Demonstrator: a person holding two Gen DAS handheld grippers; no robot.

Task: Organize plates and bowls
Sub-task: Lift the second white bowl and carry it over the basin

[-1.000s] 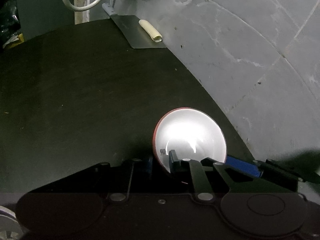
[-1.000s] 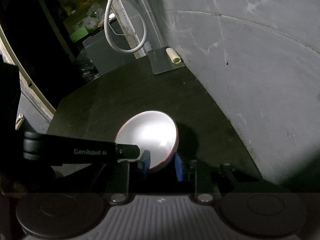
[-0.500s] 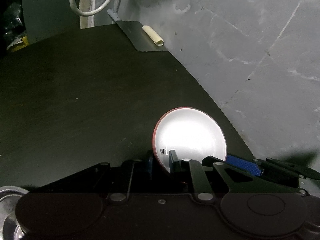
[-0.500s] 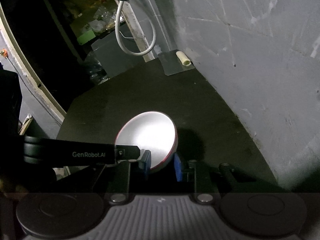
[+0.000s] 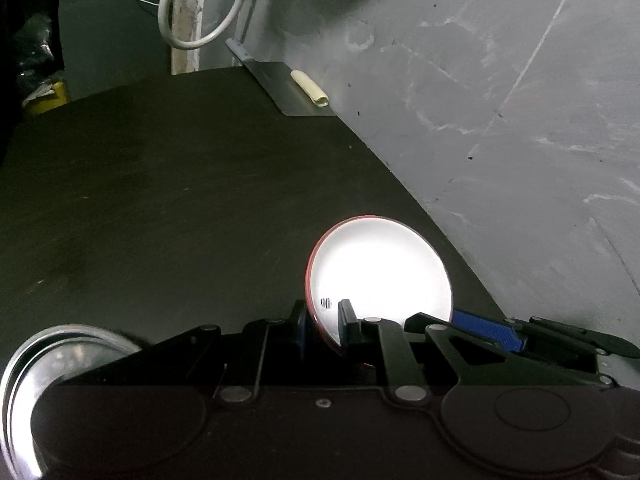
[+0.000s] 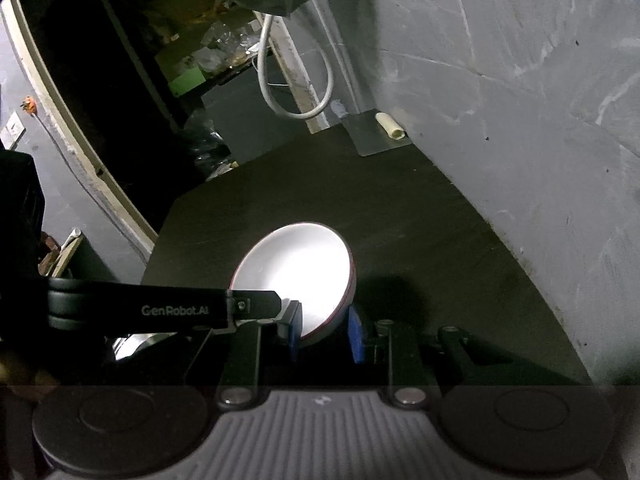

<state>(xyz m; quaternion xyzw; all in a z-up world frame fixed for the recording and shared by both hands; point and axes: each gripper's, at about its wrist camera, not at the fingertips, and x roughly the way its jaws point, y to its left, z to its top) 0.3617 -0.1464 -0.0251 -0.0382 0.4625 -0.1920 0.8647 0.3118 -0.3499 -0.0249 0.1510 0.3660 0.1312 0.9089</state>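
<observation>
**Colours and patterns**

Bowl [image 5: 380, 268]: white inside, glare-washed, thin red rim; red outer wall seen in the right wrist view [image 6: 296, 268]. Bench [image 5: 160, 200]: dark, nearly black, matte. Wall [image 5: 500, 100]: grey with pale whitish streaks and scuffs. Left gripper [image 5: 323, 322]: black body, blue pads. Right gripper [image 6: 326, 330]: black links, blue pads, grey ribbed housing. Steel plate [image 5: 24, 376]: shiny silver. Hose [image 5: 192, 40]: white. Roll [image 5: 310, 89]: cream, lying on a grey metal sheet [image 5: 280, 88].
</observation>
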